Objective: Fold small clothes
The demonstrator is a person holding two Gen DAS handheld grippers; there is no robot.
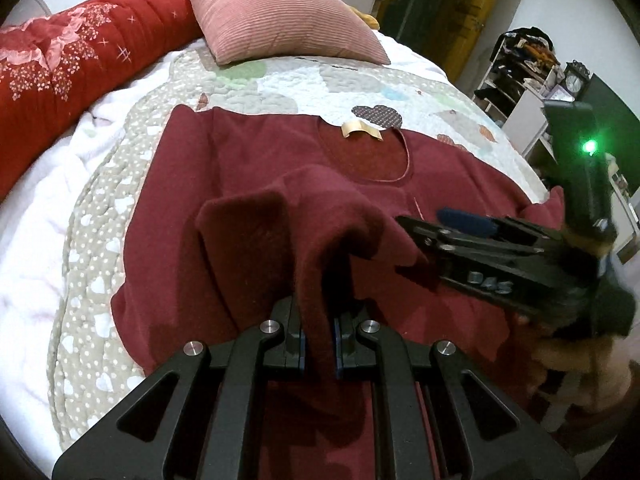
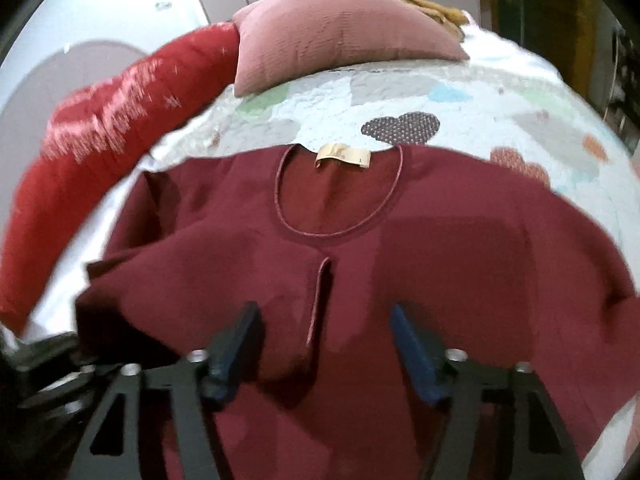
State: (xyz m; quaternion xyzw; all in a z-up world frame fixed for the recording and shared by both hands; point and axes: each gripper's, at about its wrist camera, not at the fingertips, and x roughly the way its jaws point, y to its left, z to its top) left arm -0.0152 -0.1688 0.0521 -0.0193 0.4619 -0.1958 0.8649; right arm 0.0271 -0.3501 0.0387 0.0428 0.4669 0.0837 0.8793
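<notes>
Top: a maroon top (image 2: 440,264) is lying flat on the patchwork quilt (image 1: 304,88), front side up.
Heading: its neckline (image 2: 340,196) with the tan label (image 2: 343,156) is pointing toward the pink pillow (image 1: 280,16); the long axis is running from there back toward both grippers.
Left gripper (image 1: 319,336): jaws are clamping a raised fold of the top's cloth, lifting it over the body.
Right gripper (image 2: 324,344): jaws are standing apart above the front slit, pinching nothing.
Edges: the top's left edge is lying near the quilt's dotted border (image 1: 92,264); the red bolster (image 1: 72,60) is sitting well apart.
Room: bare quilt is showing between neckline and pillow.
</notes>
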